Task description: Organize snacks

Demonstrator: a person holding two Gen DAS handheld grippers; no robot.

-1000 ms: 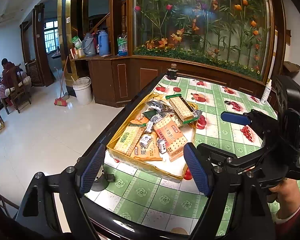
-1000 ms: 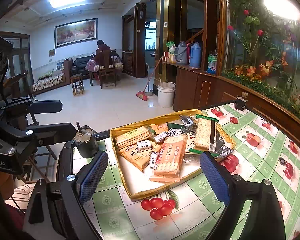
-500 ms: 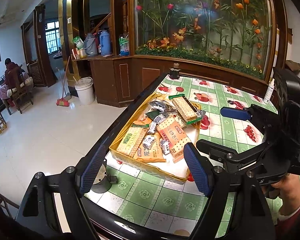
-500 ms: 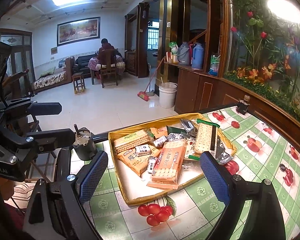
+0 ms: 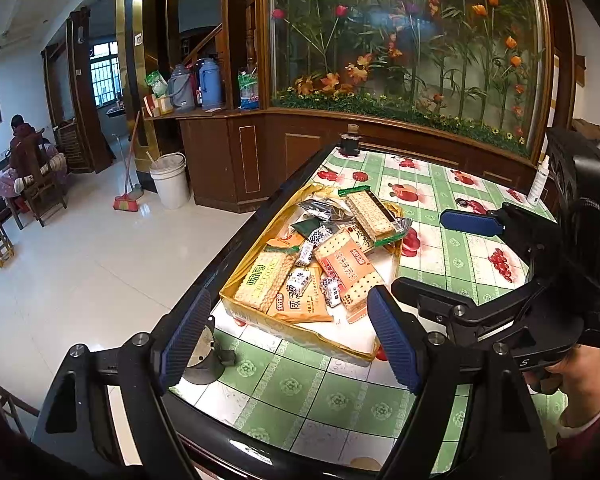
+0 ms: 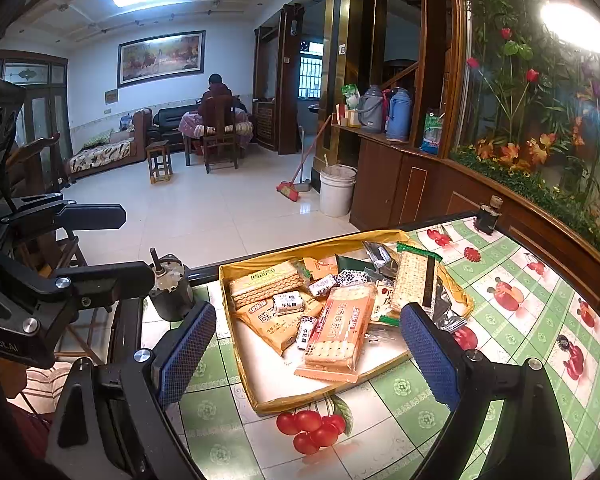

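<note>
Both grippers — left gripper [image 5: 288, 336] and right gripper [image 6: 308, 356] — hover at the near side of the worktop [image 6: 400, 412], fingers apart and empty. Snack packets [image 6: 336, 328] lie jumbled in the yellow tray [image 6: 268, 400] — whether sorting is starting or finished, I cannot judge.

A family home's living room: a sofa [image 6: 100, 156] under a framed painting [image 6: 161, 57], thermos flasks [image 6: 398, 114] on a wooden cabinet, a broom [image 6: 290, 190] and bucket [image 6: 337, 190] on the tiled floor
</note>
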